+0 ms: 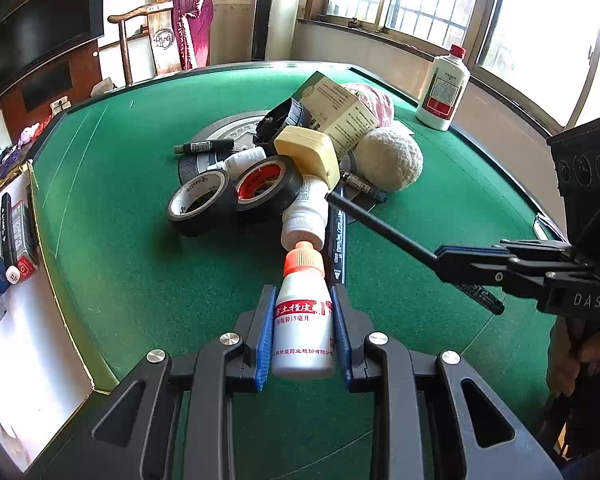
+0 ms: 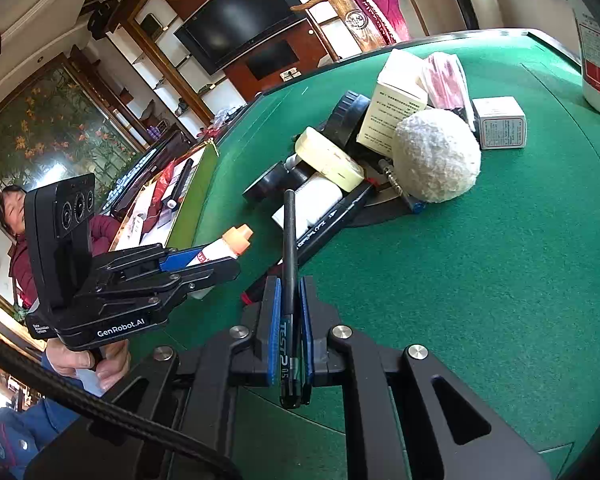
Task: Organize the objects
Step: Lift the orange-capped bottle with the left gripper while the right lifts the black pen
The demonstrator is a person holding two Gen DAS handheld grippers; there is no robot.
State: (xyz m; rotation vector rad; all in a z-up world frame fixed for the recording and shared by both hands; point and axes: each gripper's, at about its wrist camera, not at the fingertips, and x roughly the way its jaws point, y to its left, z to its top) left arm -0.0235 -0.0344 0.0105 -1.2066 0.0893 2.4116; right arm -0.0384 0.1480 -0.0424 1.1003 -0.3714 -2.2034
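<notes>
One green felt table (image 1: 140,280) underneath everything, w/ a heaped pile at centre. Largest loose item far right: white liquor-style bottle (image 1: 443,88), red cap, upright, well apart from pile. Then printed carton (image 1: 340,114) leaning atop pile, white yarn ball (image 1: 390,158) just right of it, cream plastic box (image 1: 308,152) tilted on top, two black tape rolls (image 1: 236,196) touching each other on pile's left side, white pill bottle (image 1: 306,216) lying on its side, black marker (image 1: 338,240) beside it, small grey box (image 2: 500,122) far right behind yarn.

Left gripper (image 1: 304,334) clenched on small white bottle w/ orange cap (image 1: 304,312), near edge of pile; long axis along the fingers, cap pointing far, nearly touching pill bottle's lid, blocking the way ahead.

Right gripper (image 2: 290,322) clamped on thin black pen (image 2: 290,248); long axis along fingers, tip pointing far toward pile, over marker & pill bottle.
</notes>
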